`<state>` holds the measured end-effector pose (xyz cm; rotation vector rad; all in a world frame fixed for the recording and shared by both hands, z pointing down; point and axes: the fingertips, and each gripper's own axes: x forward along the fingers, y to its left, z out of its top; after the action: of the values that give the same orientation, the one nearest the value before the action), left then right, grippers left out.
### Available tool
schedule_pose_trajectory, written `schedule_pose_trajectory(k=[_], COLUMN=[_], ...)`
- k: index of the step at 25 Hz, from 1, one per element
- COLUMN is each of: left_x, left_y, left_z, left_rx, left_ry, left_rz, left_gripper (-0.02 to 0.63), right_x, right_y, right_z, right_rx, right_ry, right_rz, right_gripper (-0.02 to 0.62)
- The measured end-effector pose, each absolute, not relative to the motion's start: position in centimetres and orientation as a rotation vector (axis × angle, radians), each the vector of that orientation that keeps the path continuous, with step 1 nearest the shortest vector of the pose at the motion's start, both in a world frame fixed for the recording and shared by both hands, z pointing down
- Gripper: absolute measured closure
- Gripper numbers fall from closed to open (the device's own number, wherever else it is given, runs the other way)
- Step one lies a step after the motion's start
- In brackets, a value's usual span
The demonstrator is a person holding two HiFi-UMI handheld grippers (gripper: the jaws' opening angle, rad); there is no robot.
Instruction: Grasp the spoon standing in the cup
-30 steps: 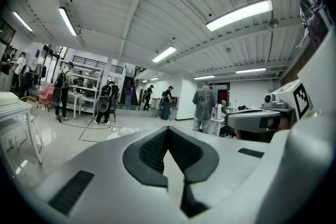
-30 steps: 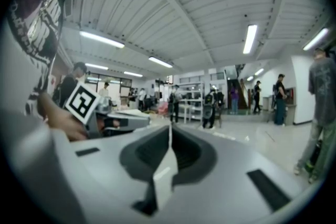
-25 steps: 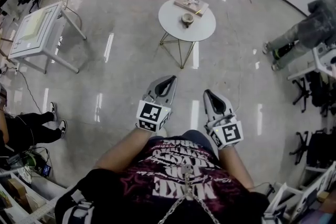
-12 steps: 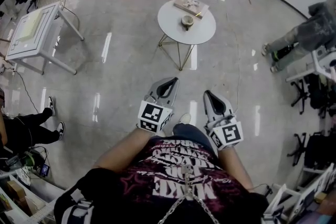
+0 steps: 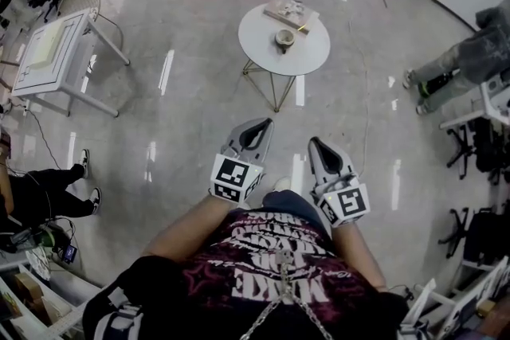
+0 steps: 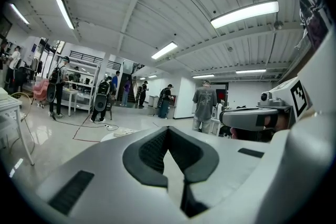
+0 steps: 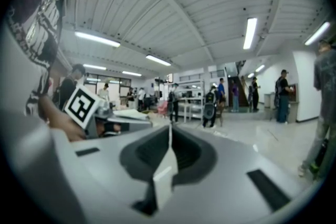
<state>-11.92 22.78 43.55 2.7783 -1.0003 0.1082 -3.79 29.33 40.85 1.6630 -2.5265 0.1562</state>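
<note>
Round desk [image 5: 259, 52] now sits a little lower in the head view than a second ago, so it is judged nearer. Both hand-held grippers stay at the waist, pose unchanged.

Cup [image 5: 284, 37]: near the desk's middle, with a book [image 5: 292, 12] beside it at the far rim. Spoon: presumably in the cup, but too small to make out from here.

Left hand-held gripper [image 5: 264, 123]: jaw tips together, nothing between them. It points forward, well short of the desk.

Right hand-held gripper [image 5: 312, 142]: jaw tips together, nothing between them. It is equally far off.

Step in hand: the approach, judged barely begun. To do it well:
- Close in until the cup is within reach.
- Part one gripper's jaws before arriving.
- Come down on the spoon's handle from above the cup's rim.
- Clamp the handle alone, so the cup is not tipped.

Room: the floor [image 5: 199, 107] between the person and the desk is bare. The desk is small and stands on thin legs. The book crowds the cup's far side, so the near side is the freer way in. The white desk [image 5: 48, 52] at left and the seated person [image 5: 470, 60] at right lie well apart from the path.
</note>
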Motion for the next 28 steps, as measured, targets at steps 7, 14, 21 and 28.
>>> schedule_pose_trajectory(k=[7,14,21,28], left_x=[-9.8,-8.5,-7.3,-4.9], left_y=[20.8,18.3,16.9,15.3], left_z=[44.1,44.7,44.9,44.2], left_rx=[2.770,2.720,2.681,2.687], left_ry=[-1.011,-1.118,-1.196,-1.238], left_rz=[0.134,0.133,0.146,0.143], left_gripper=[0.581,0.581,0.581,0.581], right_x=[-1.5,3.1,6.3,7.1], right_y=[27.2,24.6,22.5,21.4], right_z=[41.7,42.4,42.9,42.4], right_rx=[1.656,1.722,1.716,1.601], right_ry=[-2.527,-2.485,-2.506,-2.608], right_rz=[0.194,0.206,0.247,0.241], right_gripper=[0.560,0.560,0.560,0.560])
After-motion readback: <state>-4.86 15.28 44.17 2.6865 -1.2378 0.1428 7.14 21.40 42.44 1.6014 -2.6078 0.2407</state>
